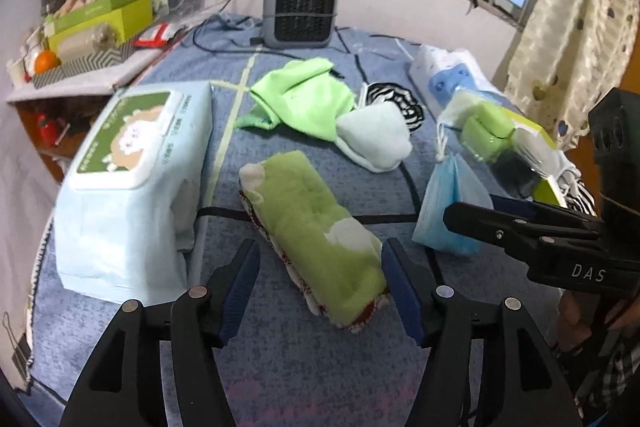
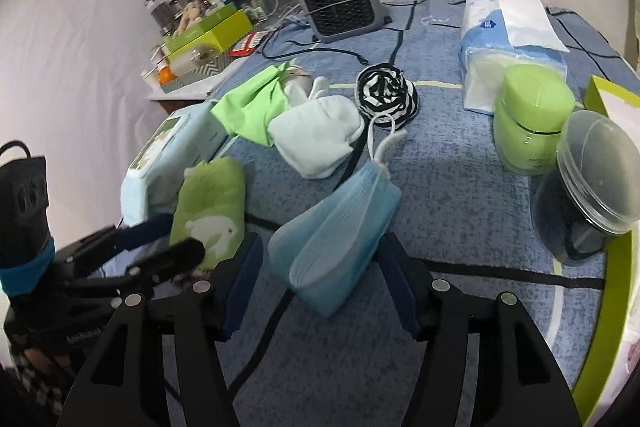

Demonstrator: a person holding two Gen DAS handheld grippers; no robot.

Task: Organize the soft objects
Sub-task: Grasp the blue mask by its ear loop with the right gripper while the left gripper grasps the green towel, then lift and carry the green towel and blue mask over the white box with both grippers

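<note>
Straddling two soft items: left gripper (image 1: 320, 267), jaws spread and ungrasping, flanks a folded green towel (image 1: 316, 231); right gripper (image 2: 320, 263), likewise spread, flanks a blue face mask (image 2: 340, 211). Judged step: grasp pending; closing is next. Adjacent: wet-wipes pack (image 1: 132, 183), touching the towel in the right view. Beyond: pale mitten (image 2: 320, 139), lime cloth (image 1: 304, 95), striped bundle (image 2: 386, 95), tissue pack (image 2: 508, 31), heater (image 1: 300, 11).
</note>
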